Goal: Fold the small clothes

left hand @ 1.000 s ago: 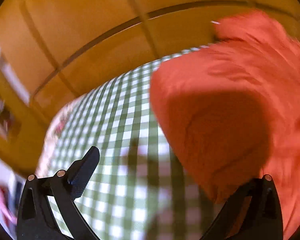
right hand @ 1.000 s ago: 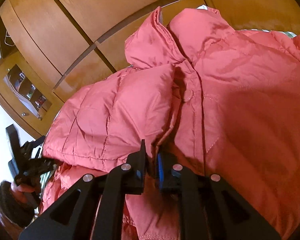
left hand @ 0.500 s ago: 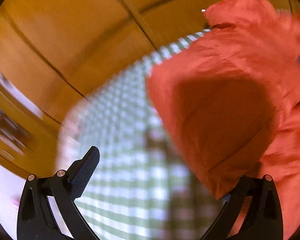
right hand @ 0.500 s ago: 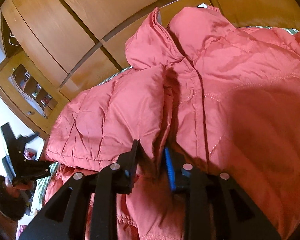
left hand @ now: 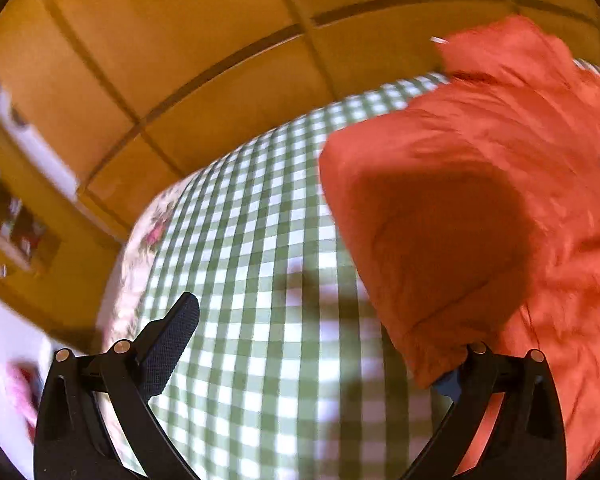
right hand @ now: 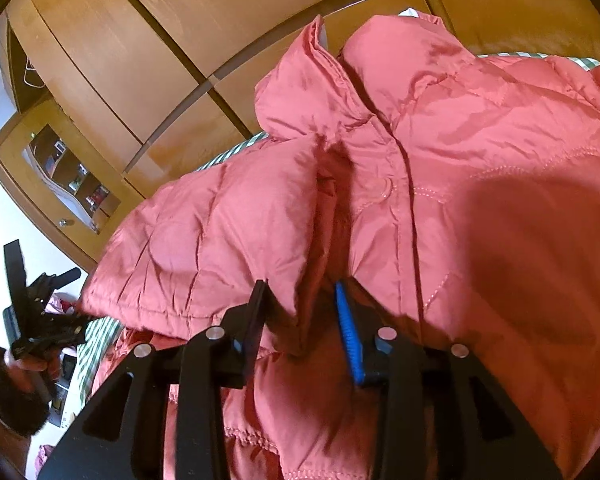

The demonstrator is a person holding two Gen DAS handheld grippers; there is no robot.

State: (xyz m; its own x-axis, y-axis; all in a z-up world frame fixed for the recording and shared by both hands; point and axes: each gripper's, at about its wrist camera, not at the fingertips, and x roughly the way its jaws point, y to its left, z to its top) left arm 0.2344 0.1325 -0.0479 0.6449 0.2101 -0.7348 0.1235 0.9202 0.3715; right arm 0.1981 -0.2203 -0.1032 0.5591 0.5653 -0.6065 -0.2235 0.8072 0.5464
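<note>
A small red puffer jacket [right hand: 440,184] lies on a green-and-white checked cloth [left hand: 260,264]. In the right wrist view my right gripper [right hand: 302,300] stands with its jaws apart, a folded edge of the jacket between them. In the left wrist view the jacket [left hand: 480,200] fills the right side, and my left gripper [left hand: 320,344] is wide open over the cloth; its right finger [left hand: 460,368] sits at the jacket's lower corner. The left gripper also shows at the far left of the right wrist view [right hand: 40,308].
Wooden cabinet panels [right hand: 188,40] rise behind the cloth. A glass-fronted cabinet [right hand: 68,176] with small items stands at the left. A floral edge of the cloth [left hand: 140,248] marks the table's left side.
My right gripper has opened from shut on the jacket's fold. My left gripper has swung about beside the jacket and stays open.
</note>
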